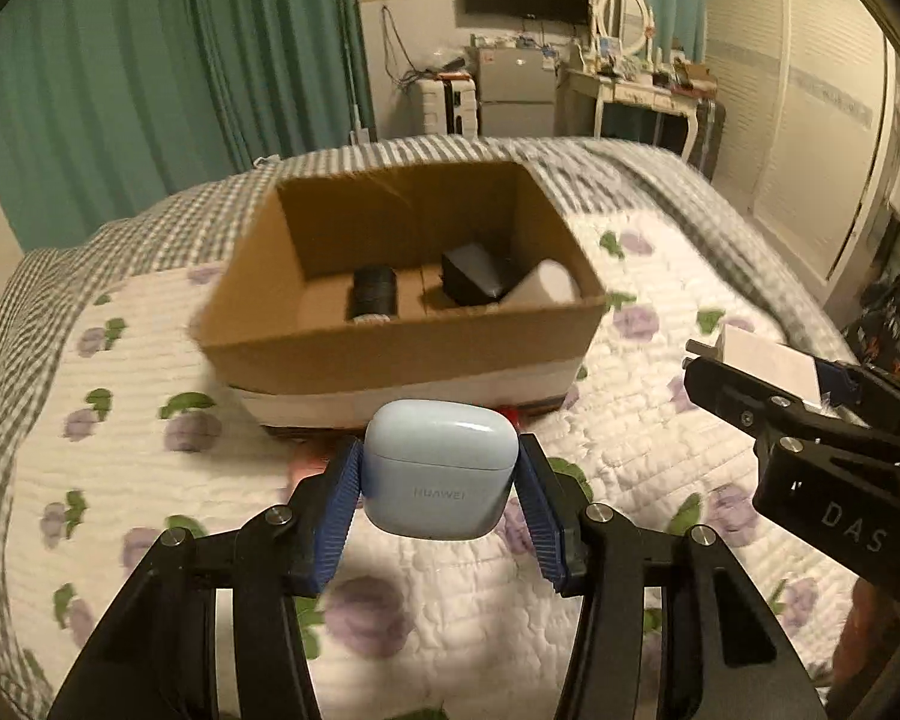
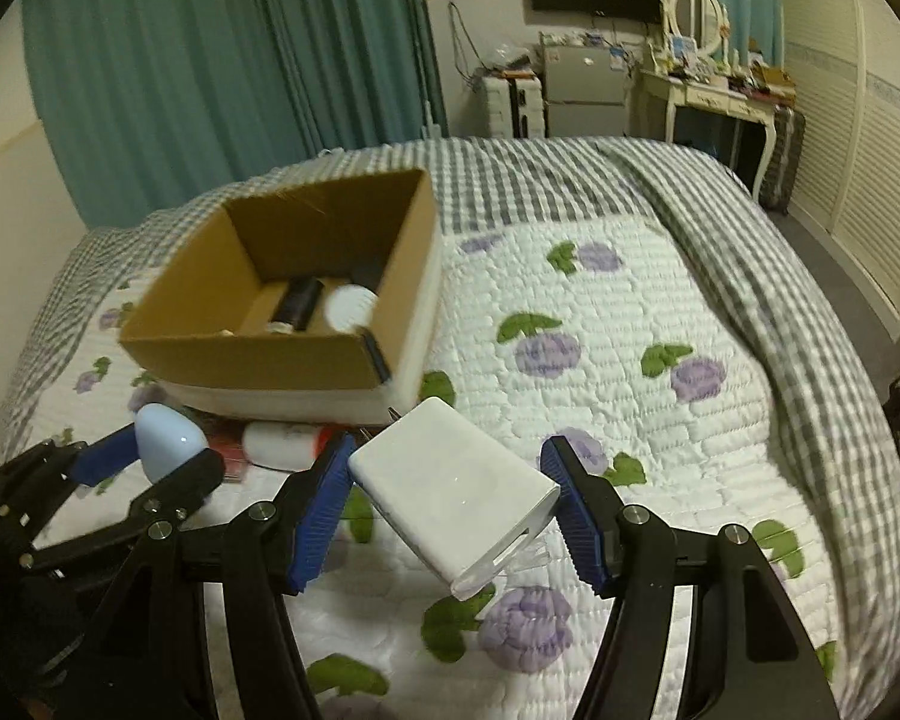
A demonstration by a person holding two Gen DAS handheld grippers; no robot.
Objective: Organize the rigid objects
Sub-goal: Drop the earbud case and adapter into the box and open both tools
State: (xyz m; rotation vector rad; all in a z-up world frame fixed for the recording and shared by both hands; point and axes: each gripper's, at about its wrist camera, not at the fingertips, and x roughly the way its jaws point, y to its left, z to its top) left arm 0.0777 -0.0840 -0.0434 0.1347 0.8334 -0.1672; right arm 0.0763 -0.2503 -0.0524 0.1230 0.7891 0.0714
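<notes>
My left gripper [image 1: 441,468] is shut on a pale blue earbud case [image 1: 441,471] and holds it above the quilt, just in front of the open cardboard box [image 1: 330,354]. The box holds a black cylinder [image 1: 373,291], a black block [image 1: 474,276] and a white object [image 1: 546,285]. My right gripper [image 2: 450,492] is shut on a white charger block [image 2: 456,498], tilted, to the right of the box [image 2: 240,354]. The left gripper [image 2: 150,450] with the blue case [image 2: 165,441] shows at the left of the right wrist view. The right gripper [image 1: 768,381] with the charger [image 1: 762,360] shows at the right of the left wrist view.
The box sits on a white base on a floral quilt [image 2: 600,330] over a checked bedspread. A white and red tube [image 2: 285,444] lies by the box's front edge. Beyond the bed stand green curtains, a fridge, a dressing table [image 2: 714,96] and a wardrobe.
</notes>
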